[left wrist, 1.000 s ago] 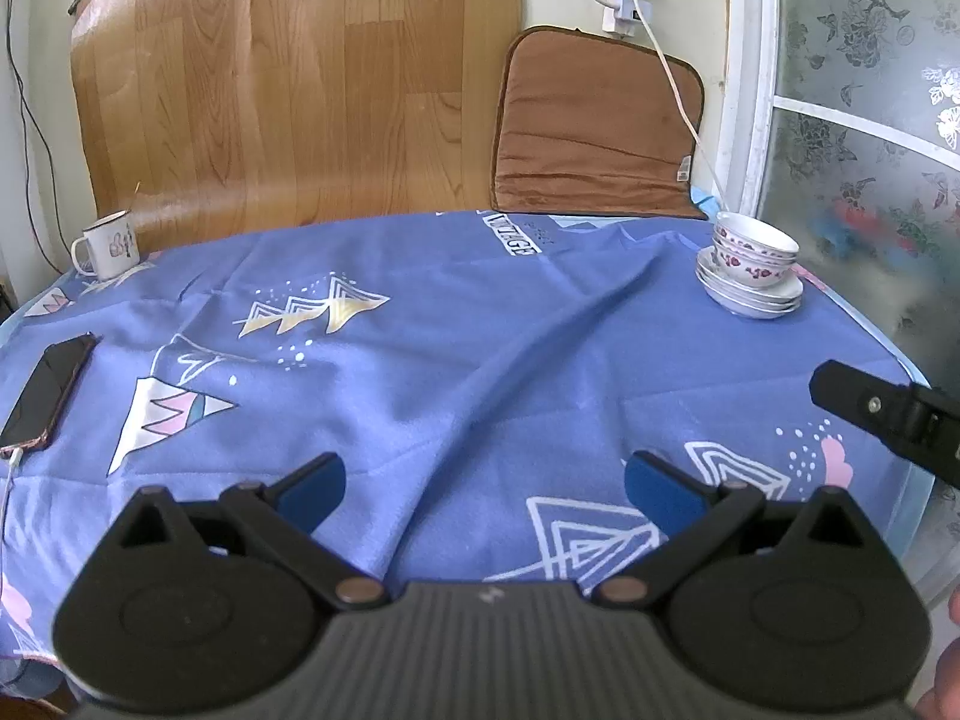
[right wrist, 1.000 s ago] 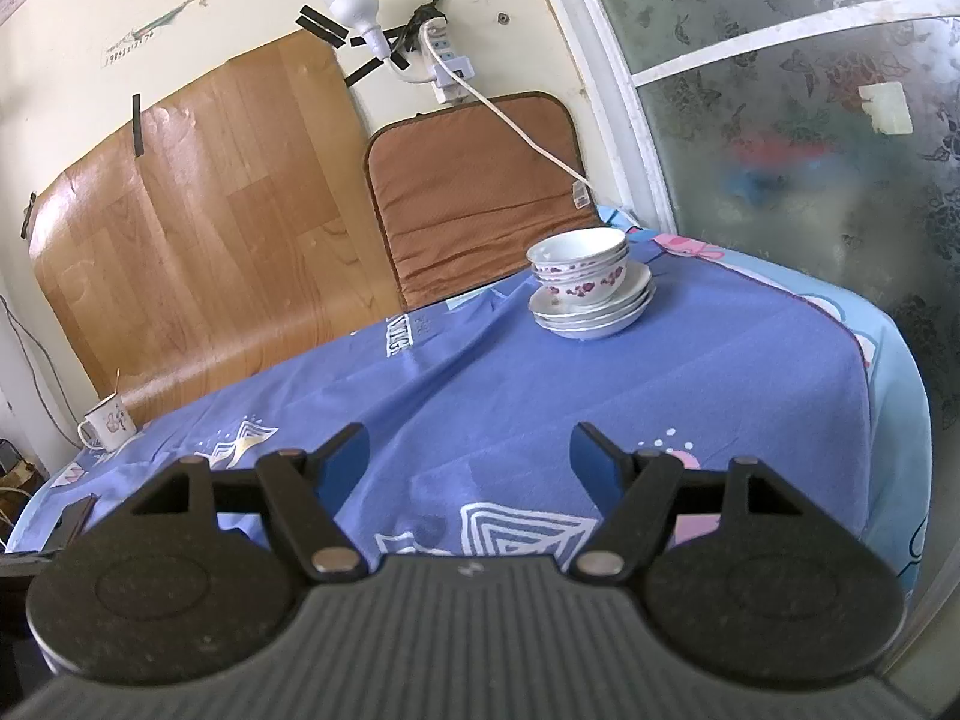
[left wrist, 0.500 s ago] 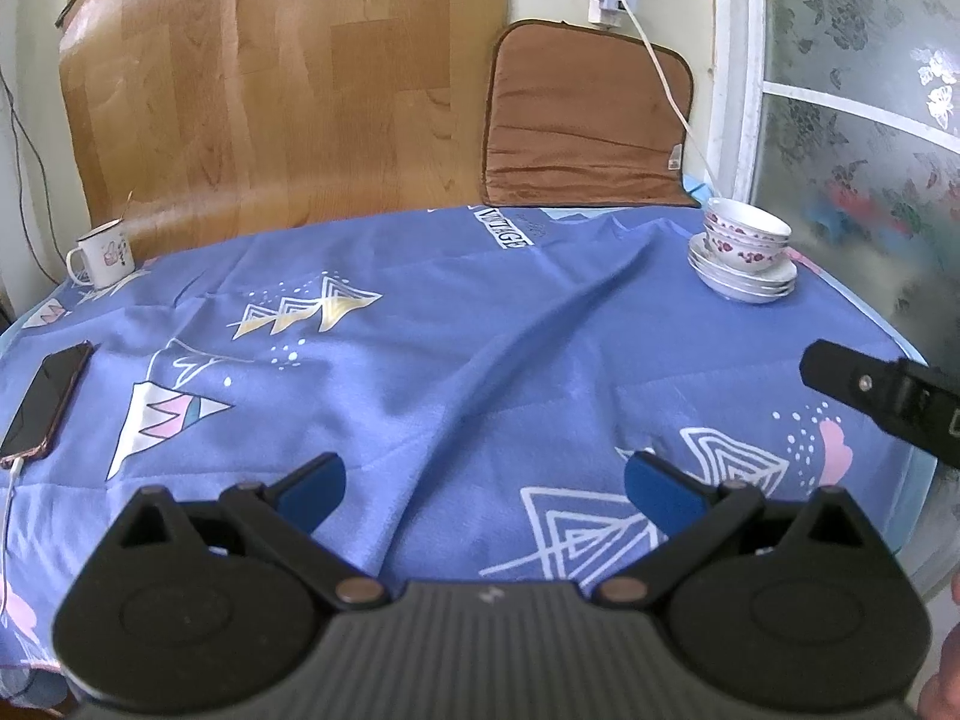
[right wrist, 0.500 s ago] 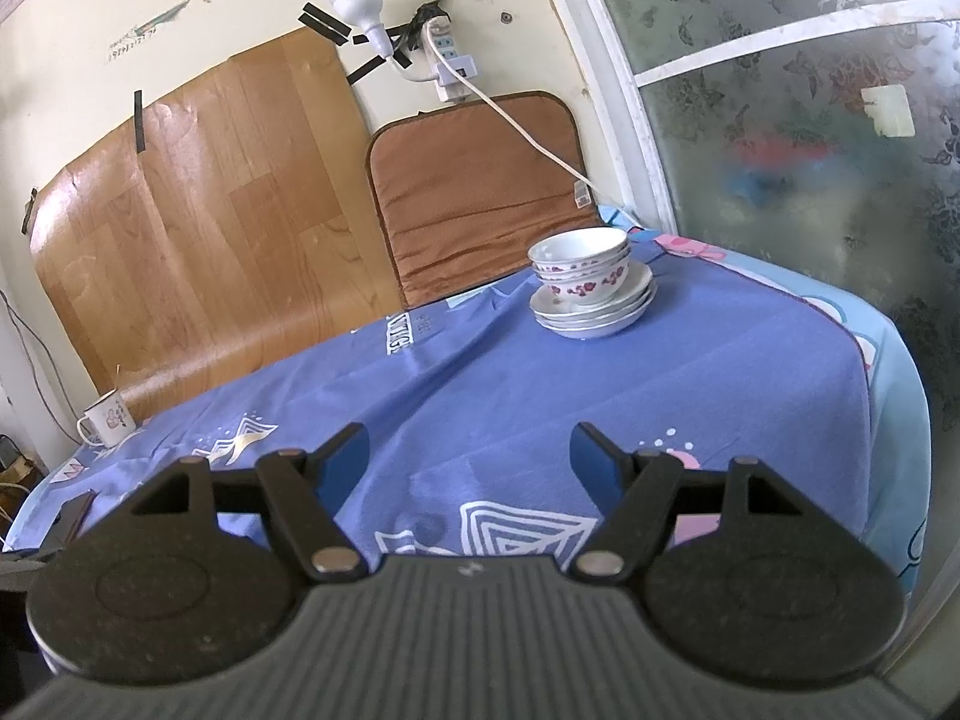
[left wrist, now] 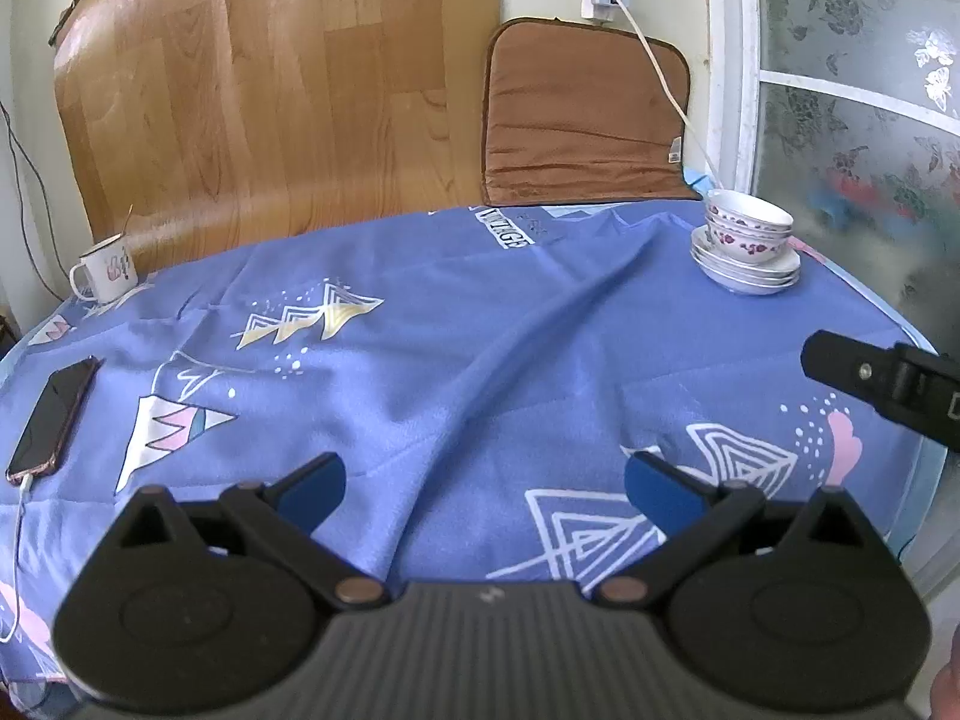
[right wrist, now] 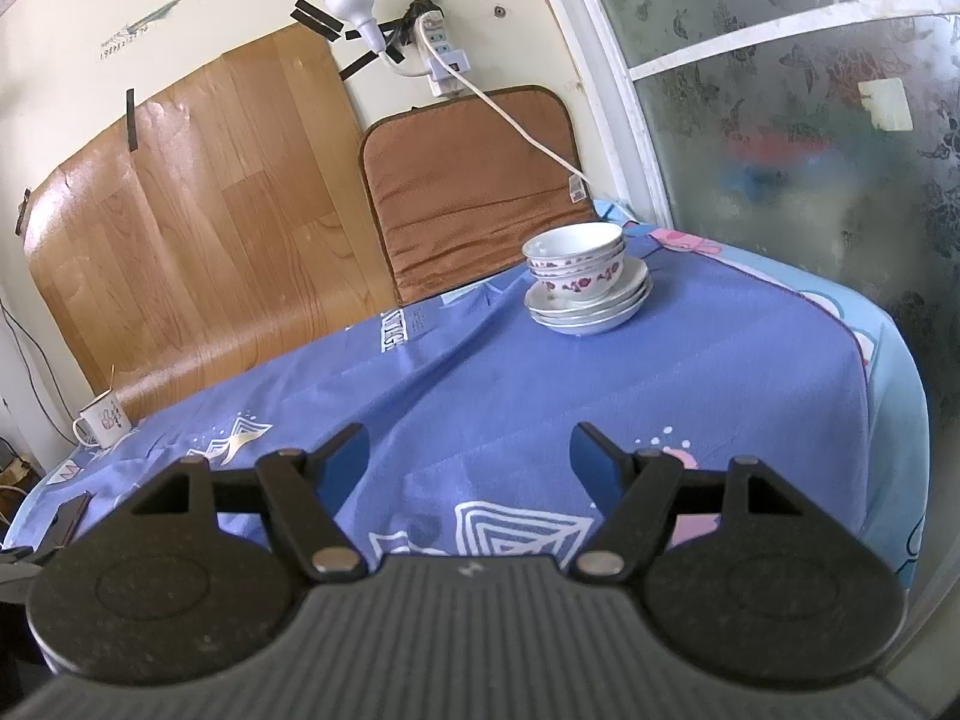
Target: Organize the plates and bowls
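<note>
A stack of white bowls with red flower print sits on a stack of white plates at the far right of the table; the bowls and plates also show in the right wrist view. My left gripper is open and empty above the near part of the blue tablecloth, far from the stack. My right gripper is open and empty, also well short of the stack. One of its fingers shows at the right edge of the left wrist view.
A white mug stands at the far left. A phone with a cable lies at the left edge. A brown cushion and a wooden board lean on the wall. A frosted glass door is on the right.
Both grippers stay open. The left wrist view has shifted a little, so the stack sits slightly further left and higher in it. The right wrist view is almost unchanged.
</note>
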A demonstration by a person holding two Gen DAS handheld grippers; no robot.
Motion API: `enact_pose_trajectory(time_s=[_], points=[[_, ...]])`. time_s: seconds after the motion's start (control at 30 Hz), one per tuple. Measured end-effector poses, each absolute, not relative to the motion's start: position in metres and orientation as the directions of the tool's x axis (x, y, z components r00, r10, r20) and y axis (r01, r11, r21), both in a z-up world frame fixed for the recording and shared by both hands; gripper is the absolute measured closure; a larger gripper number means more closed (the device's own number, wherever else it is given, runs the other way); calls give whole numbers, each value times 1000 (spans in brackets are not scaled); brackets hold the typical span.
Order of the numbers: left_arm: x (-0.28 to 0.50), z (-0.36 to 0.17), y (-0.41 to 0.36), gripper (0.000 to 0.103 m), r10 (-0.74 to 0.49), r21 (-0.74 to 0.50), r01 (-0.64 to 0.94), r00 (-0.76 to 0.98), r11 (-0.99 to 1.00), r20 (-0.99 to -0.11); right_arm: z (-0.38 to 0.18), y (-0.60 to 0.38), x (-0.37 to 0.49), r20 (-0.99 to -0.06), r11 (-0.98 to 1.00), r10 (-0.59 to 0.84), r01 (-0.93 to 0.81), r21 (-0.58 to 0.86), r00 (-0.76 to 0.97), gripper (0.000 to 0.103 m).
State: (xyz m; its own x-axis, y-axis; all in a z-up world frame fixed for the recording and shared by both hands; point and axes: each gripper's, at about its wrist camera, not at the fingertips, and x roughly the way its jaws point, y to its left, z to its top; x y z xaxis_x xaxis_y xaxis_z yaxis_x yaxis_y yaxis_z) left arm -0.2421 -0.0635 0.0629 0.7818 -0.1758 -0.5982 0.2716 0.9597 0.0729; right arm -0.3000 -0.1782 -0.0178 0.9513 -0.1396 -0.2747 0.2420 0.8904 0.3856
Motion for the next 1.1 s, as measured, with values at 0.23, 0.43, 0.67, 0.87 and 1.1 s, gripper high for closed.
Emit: enact_pose_trajectory(time_s=[0.23, 0.43, 0.67, 0.87, 1.1], points=[[-243, 62, -65, 0, -184, 70, 280, 780, 957, -598, -18, -177, -300, -271, 893, -142, 241, 381, 952, 27], [-243, 65, -60, 0, -181, 56, 263, 790, 963, -586, -17, -176, -301, -264, 893, -143, 239, 380, 954, 27], [-241, 63, -58, 0, -184, 54, 267, 784, 962, -593, -19, -175, -299, -269, 894, -138, 237, 380, 953, 27], [-243, 65, -55, 0, -182, 50, 257, 795, 965, -579, -18, -175, -301, -266, 896, -137, 234, 378, 954, 27], [-244, 66, -53, 0, -188, 46, 260, 801, 965, -568, -18, -172, -298, -276, 902, -131, 230, 365, 952, 27]])
